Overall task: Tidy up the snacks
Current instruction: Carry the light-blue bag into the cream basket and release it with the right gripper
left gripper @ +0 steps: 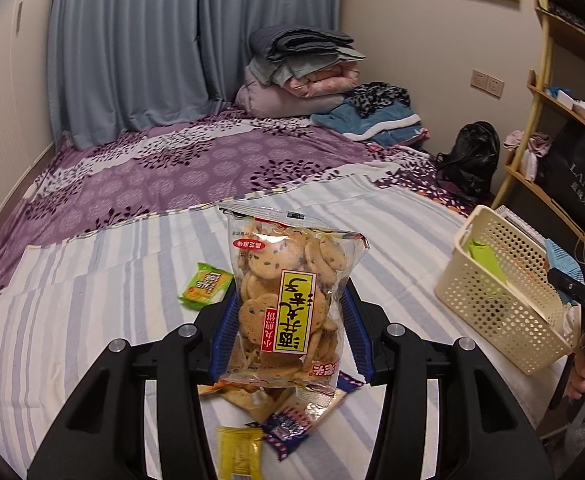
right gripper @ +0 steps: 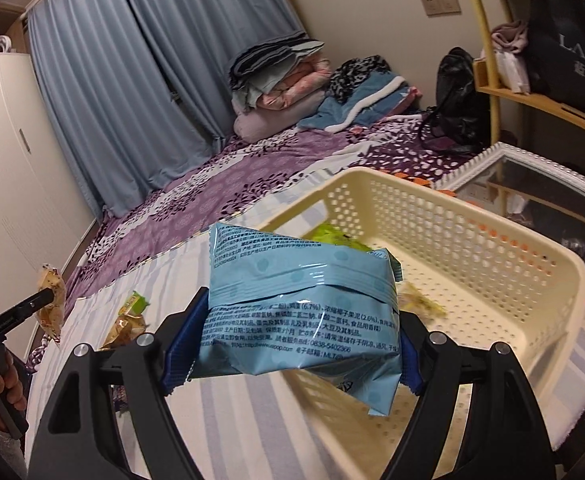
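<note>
The left gripper [left gripper: 290, 320] is clamping a cookie bag [left gripper: 288, 300] while the right gripper [right gripper: 292, 340] is clamping a blue snack packet [right gripper: 300, 308] beside the perforated basket [right gripper: 492, 240].

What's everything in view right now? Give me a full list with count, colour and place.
cookie bag: 1, clear with yellow label, in left hand-held gripper
blue snack pack: 1, light blue, in right hand-held gripper, at basket's near rim
basket: 1, cream, on striped sheet, green packet inside
green packet: 1, on sheet
loose snacks: several, under left gripper
folded bedding: pile, far bed corner
black bag: 1, by shelf
left hand-held gripper: shut
right hand-held gripper: shut
</note>
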{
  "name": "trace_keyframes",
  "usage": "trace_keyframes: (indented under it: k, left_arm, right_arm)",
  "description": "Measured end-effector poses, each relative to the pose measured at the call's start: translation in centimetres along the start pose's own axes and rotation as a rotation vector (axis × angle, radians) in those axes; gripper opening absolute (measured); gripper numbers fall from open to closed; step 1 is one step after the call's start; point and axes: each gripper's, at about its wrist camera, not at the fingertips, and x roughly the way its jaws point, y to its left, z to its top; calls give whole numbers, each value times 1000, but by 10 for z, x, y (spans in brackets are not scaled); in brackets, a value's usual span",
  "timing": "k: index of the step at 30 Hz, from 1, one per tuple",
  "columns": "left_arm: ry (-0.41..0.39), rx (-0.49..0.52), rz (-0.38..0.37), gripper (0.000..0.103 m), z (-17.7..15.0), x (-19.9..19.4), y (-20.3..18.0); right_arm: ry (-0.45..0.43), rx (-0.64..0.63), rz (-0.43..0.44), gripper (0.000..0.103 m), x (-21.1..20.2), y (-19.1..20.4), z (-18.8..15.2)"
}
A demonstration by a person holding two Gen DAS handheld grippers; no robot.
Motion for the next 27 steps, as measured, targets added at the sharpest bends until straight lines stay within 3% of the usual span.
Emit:
trace_keyframes:
  k: [11, 19, 27]
  left_arm:
    - [-6, 78, -47, 49, 7, -4, -51]
    - [-11, 141, -91, 49, 19, -4, -92]
    - [4, 214, -164, 49, 26, 10, -148]
  right_arm:
    - [-32, 130, -45, 90, -14, -55, -1]
    - [-73, 137, -26, 90, -25, -66, 2]
    - [-141, 106, -64, 90, -43, -75, 3]
